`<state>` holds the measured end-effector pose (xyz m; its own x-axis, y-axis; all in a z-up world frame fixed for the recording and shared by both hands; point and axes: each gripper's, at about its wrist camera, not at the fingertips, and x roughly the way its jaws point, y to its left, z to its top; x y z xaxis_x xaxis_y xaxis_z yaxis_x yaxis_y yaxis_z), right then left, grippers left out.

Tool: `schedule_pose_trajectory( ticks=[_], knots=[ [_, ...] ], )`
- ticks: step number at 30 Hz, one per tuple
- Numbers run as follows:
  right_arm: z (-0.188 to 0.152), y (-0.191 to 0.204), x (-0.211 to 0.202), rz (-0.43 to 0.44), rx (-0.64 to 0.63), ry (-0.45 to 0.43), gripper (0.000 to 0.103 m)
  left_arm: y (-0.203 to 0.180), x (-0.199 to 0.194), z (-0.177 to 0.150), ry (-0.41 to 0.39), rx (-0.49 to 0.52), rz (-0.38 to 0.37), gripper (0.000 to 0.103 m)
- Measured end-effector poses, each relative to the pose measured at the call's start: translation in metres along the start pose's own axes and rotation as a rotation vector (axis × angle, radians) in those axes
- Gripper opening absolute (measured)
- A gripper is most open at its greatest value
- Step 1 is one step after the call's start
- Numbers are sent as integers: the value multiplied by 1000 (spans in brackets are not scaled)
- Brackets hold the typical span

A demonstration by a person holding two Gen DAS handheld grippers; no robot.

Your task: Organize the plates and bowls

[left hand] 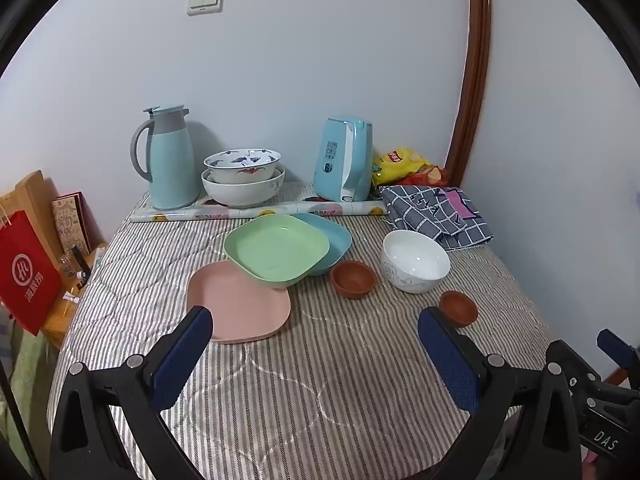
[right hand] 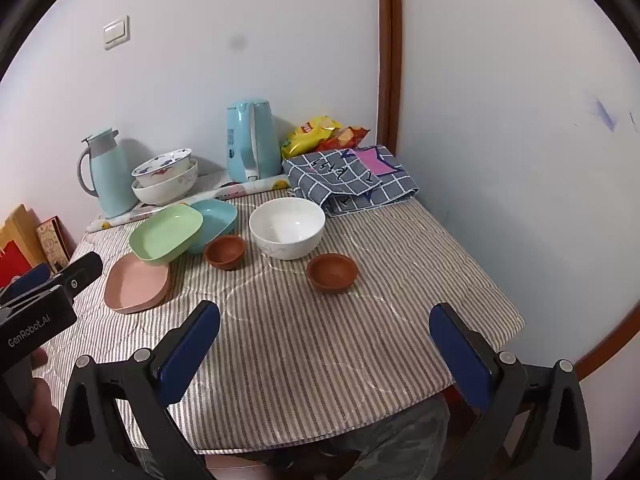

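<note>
Both the left gripper [left hand: 316,330] and right gripper [right hand: 324,326] gape empty; the green plate [left hand: 276,246] overlaps and partly hides the pink plate [left hand: 240,304].

Tablecloth [left hand: 320,380]: grey and white stripes; pink plate [left hand: 240,308]; green plate [left hand: 276,248]; blue plate [left hand: 336,236]; two brown bowls [left hand: 353,278] [left hand: 459,307]; white bowl [left hand: 416,260] with grey scrollwork; stacked white bowls [left hand: 243,178], blue and red motifs; pale blue jug [left hand: 170,156], grey collar; pale blue kettle [left hand: 344,158]; grey checked cloth [left hand: 434,214], pink patch; yellow snack bag [left hand: 396,164]; red paper bag [left hand: 26,272]; gripper pads [left hand: 182,360] dark blue.
</note>
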<state>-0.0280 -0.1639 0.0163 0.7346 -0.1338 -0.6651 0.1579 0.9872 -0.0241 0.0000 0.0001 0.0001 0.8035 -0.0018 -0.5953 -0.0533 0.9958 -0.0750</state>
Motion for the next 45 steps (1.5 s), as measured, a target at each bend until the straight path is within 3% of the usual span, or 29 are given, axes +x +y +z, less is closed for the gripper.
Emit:
schedule_pose_trajectory(
  ticks=[12,45],
  knots=[
    [5,-4,-4,11,-5,-5,103,-10,-9,-4,-25,17,14,103],
    [-2,11,-12,8,-26,-26,103,7,-13,1,-16,-8,25,103]
  ],
)
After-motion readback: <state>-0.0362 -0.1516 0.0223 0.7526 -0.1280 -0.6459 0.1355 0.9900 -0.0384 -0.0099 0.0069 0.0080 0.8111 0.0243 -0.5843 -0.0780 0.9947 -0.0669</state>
